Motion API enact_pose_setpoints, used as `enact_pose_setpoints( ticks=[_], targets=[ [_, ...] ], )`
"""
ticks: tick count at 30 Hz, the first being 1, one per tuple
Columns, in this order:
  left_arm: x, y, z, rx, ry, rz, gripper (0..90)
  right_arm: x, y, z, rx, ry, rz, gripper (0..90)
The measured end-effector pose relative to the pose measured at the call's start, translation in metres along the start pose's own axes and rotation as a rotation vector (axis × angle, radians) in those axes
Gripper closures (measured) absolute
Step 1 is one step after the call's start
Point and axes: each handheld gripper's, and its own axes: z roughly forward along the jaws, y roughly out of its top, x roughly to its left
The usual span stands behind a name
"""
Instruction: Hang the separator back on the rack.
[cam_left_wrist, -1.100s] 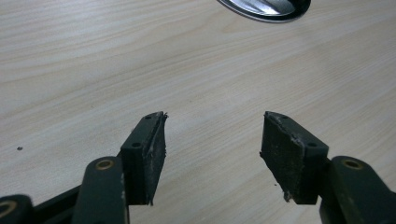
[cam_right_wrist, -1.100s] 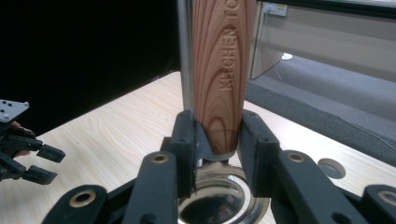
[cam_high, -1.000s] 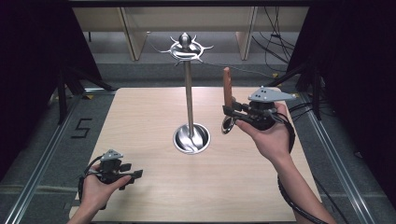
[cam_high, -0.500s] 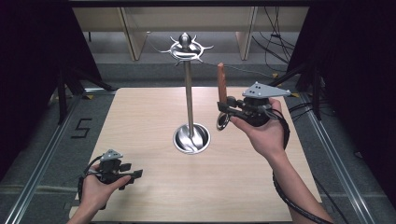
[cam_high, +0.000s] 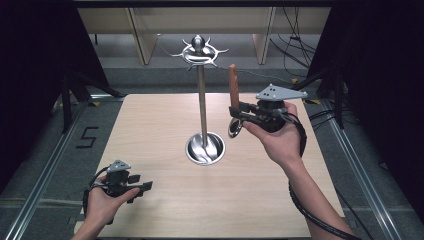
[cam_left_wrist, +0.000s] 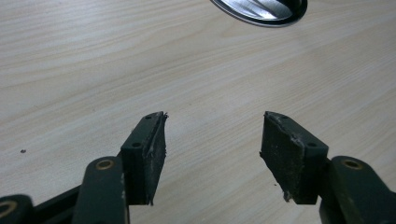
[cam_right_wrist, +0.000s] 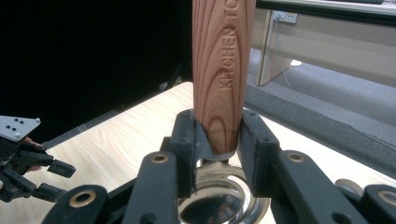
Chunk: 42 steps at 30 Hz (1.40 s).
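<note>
A: What moved?
B: The right claw (cam_high: 239, 114) drifted slightly toward the stand (cam_high: 202, 107), pinching the wooden-handled utensil (cam_high: 233, 86) upright, probably a ladle.
A: The left claw (cam_high: 141, 188)?
B: Spread, low over the bench (cam_high: 150, 125).

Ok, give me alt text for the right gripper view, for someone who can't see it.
The right gripper clamps the wooden handle of a kitchen utensil upright between its two black jaws, with the utensil's shiny metal head just below them. Behind lies the pale wooden table, and the left gripper shows at far left.
</note>
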Motion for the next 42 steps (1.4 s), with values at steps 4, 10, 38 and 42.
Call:
enact_pose_setpoints(
  ticks=[4,10,38,42],
  targets=[
    [-0.001,0.0,0.001,-0.018,-0.008,-0.028,39.6,0.002,0.001,0.0,0.014,0.011,0.037,70.1],
    [-0.001,0.0,0.001,-0.012,-0.003,-0.006,39.6,0.004,0.004,0.002,0.008,0.014,0.022,70.0],
    [-0.001,0.0,0.0,-0.037,-0.002,-0.035,39.7,0.012,0.012,0.006,-0.003,0.014,0.035,70.1],
    [0.001,0.0,-0.002,-0.012,-0.005,-0.004,39.7,0.011,0.015,0.007,0.008,0.018,0.028,70.1]
  ],
)
